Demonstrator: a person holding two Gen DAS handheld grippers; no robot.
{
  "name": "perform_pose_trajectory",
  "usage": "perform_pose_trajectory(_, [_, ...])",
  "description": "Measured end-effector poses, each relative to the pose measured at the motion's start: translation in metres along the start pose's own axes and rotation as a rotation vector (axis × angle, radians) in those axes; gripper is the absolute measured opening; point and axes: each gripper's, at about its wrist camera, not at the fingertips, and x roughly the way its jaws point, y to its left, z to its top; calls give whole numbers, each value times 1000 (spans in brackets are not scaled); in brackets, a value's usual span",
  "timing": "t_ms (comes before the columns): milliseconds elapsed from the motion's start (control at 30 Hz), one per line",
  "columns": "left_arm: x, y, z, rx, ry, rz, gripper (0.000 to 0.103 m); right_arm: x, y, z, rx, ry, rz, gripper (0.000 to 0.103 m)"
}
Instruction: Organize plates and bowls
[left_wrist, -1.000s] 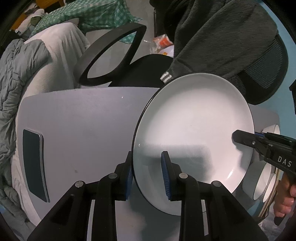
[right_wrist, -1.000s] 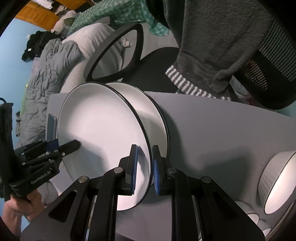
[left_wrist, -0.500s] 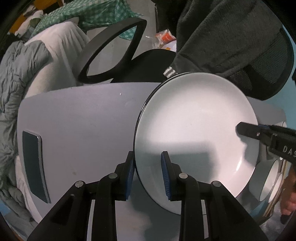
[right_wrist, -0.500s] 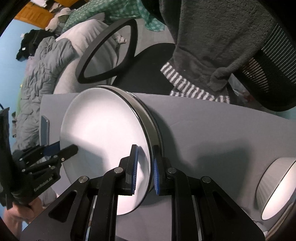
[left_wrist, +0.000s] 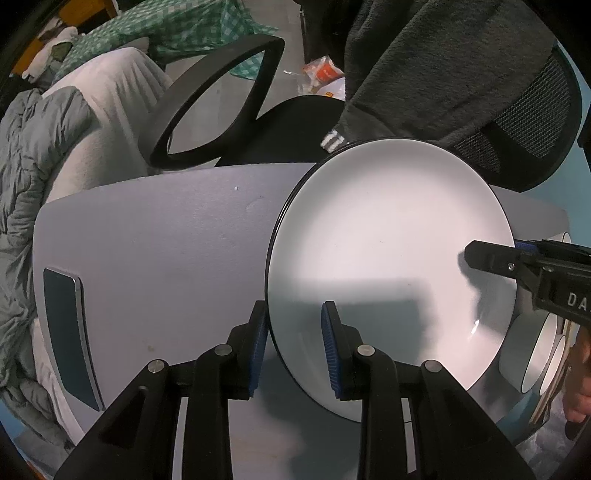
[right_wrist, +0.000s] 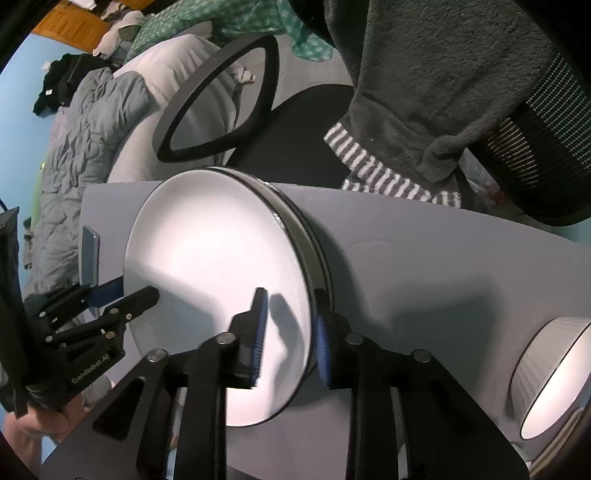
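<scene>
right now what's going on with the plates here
A person is stacking two white round plates with black rims on a grey table. The top plate lies on the lower plate. The left tool straddles the top plate's rim. The right tool is opening, with the stack's edge between its pads. A white bowl waits at the table's right end.

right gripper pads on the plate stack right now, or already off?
Apart. Right wrist view: the right gripper is opening, with the plate stack rim between its jaws; a clear gap shows between the left pad and the top plate's face.
</scene>
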Motion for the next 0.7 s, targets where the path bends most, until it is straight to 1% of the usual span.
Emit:
perform_pose_trajectory(133, [-2, -3, -2, 9, -9, 24, 28, 1, 4, 0, -2, 16, 6, 40])
perform_pose_trajectory(200, [-4, -3, -3, 6, -11, 25, 31, 0, 5, -1, 6, 23, 11, 43])
perform_pose_trajectory(333, [-11, 1, -8, -10, -29, 19, 35, -2, 4, -3, 25, 24, 4, 43])
perform_pose_trajectory(533, [-23, 3, -16, -16, -58, 1, 35, -7, 8, -10, 42, 11, -27, 44])
perform_pose_trajectory(567, [-25, 3, -18, -19, -62, -2, 35, -7, 9, -12, 45, 7, -32, 45])
perform_pose_trajectory(600, [-27, 3, -20, -21, -67, -9, 35, -9, 10, -13, 47, -2, -51, 51])
perform_pose_trajectory(633, [-29, 3, -21, -22, -71, -14, 36, -10, 10, -14, 45, -11, -76, 54])
perform_pose_trajectory(700, [-34, 4, -24, -25, -81, -24, 36, -13, 12, -17, 35, -25, -71, 54])
